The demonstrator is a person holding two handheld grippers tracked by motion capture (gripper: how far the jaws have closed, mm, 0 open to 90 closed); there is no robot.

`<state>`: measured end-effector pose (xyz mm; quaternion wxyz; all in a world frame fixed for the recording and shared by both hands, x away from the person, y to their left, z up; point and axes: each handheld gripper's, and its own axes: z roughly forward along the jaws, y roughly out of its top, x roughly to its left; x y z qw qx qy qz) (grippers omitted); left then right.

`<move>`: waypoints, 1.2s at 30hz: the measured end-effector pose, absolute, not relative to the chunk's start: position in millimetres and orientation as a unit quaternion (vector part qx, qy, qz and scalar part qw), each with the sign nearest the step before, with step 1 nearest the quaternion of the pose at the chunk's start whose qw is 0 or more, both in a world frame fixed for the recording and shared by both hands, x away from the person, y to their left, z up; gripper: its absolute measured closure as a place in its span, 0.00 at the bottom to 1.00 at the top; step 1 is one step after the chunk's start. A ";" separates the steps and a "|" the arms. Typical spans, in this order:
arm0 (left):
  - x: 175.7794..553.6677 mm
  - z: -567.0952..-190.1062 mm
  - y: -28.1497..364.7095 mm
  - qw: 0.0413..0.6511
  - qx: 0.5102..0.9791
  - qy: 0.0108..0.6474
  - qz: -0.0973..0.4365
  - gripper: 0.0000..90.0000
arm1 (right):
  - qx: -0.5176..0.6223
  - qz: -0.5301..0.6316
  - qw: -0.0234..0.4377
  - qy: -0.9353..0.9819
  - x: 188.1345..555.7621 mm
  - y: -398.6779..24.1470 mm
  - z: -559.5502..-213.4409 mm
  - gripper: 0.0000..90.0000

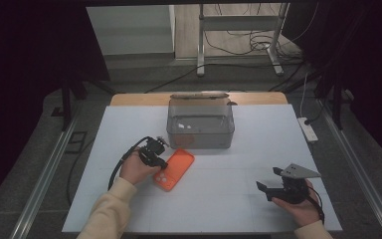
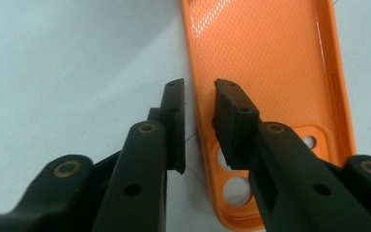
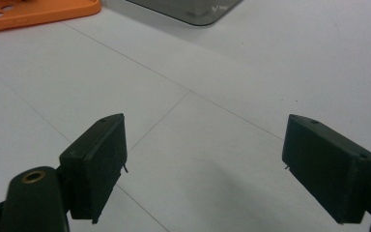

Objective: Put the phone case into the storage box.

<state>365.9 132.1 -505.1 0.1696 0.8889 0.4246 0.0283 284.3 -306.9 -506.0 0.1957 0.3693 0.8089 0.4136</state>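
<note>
One orange case on the table, left tongs at its edge

The case (image 1: 174, 169) lies open side up on the white table (image 1: 229, 199), just in front of one grey bin (image 1: 200, 123); I can't tell what is in the bin. The left tongs (image 2: 199, 104) straddle the case's side wall, narrowly apart, not yet pressing. The right tongs (image 3: 205, 166) stand wide apart, well off to the right.

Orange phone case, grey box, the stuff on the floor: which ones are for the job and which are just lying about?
For the job:
orange phone case
left gripper, jaws astride its edge
grey box

Just lying about:
power strip
floor cables
metal stand
</note>
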 end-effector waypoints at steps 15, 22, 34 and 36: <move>363.7 -504.4 125.3 0.158 0.887 0.433 0.040 0.89 | 0.369 0.414 0.197 0.809 284.0 -306.8 -505.7 0.18; 362.9 -504.7 123.8 0.153 0.885 0.436 0.052 0.94 | 0.369 0.414 0.197 0.809 283.9 -306.8 -505.6 0.18; 362.0 -504.5 122.2 0.152 0.881 0.444 0.059 0.96 | 0.368 0.413 0.198 0.809 283.7 -307.1 -505.3 0.18; 362.0 -504.4 122.2 0.152 0.881 0.444 0.059 0.96 | 0.368 0.413 0.198 0.809 283.7 -307.1 -505.3 0.18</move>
